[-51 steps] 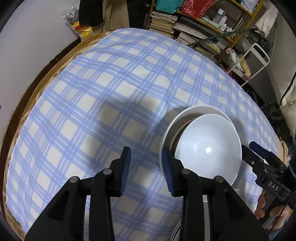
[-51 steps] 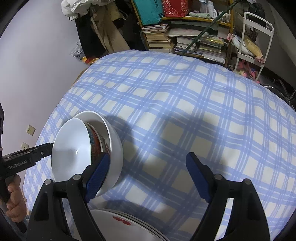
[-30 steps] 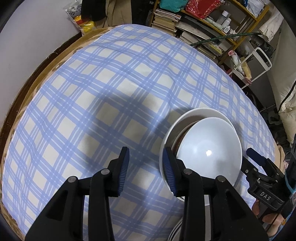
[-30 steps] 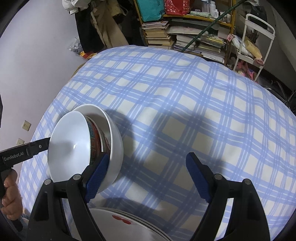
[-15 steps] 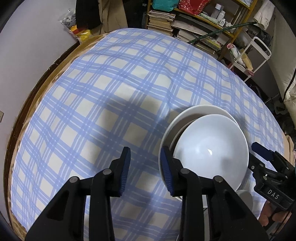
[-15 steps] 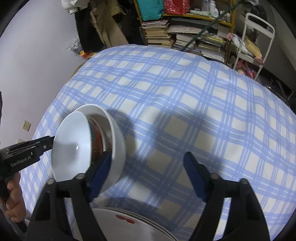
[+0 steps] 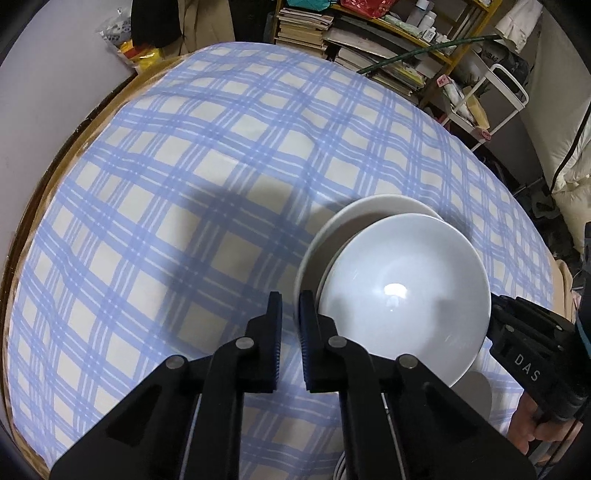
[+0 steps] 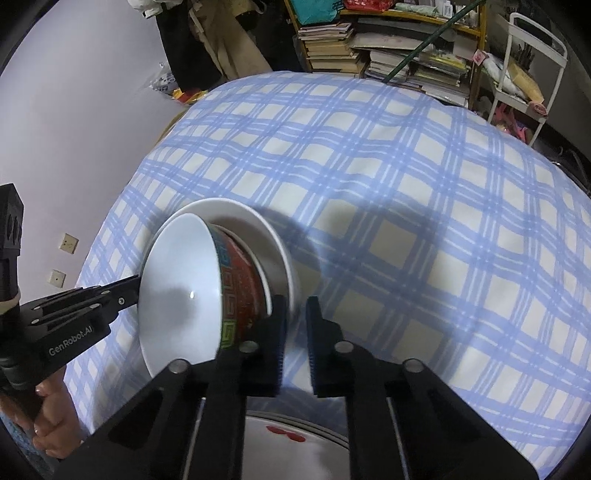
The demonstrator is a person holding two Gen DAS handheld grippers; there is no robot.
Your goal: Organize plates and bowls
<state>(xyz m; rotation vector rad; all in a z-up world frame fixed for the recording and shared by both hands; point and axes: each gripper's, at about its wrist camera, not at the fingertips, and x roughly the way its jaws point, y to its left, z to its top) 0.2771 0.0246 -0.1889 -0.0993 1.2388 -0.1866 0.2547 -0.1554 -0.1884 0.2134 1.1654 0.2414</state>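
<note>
A stack of nested bowls is held above the checked tablecloth. The top bowl (image 7: 404, 291) is white inside with a red patterned outside (image 8: 240, 291); it sits in a larger white bowl (image 7: 369, 206), which also shows in the right wrist view (image 8: 273, 243). My left gripper (image 7: 290, 332) is shut on the large bowl's rim on the left. My right gripper (image 8: 295, 332) is shut on the same rim on the opposite side. A white plate (image 8: 295, 435) with red marks lies under the right gripper.
The blue-and-white checked tablecloth (image 7: 184, 184) covers a round table with a wooden edge (image 7: 44, 177). Bookshelves (image 7: 369, 33) and a white cart (image 8: 524, 74) stand beyond the far edge. A grey wall (image 8: 74, 110) lies to the left.
Both grippers have closed from wide open onto the rim of the large white bowl, one on each side. The bowl stack has stayed in about the same place.
</note>
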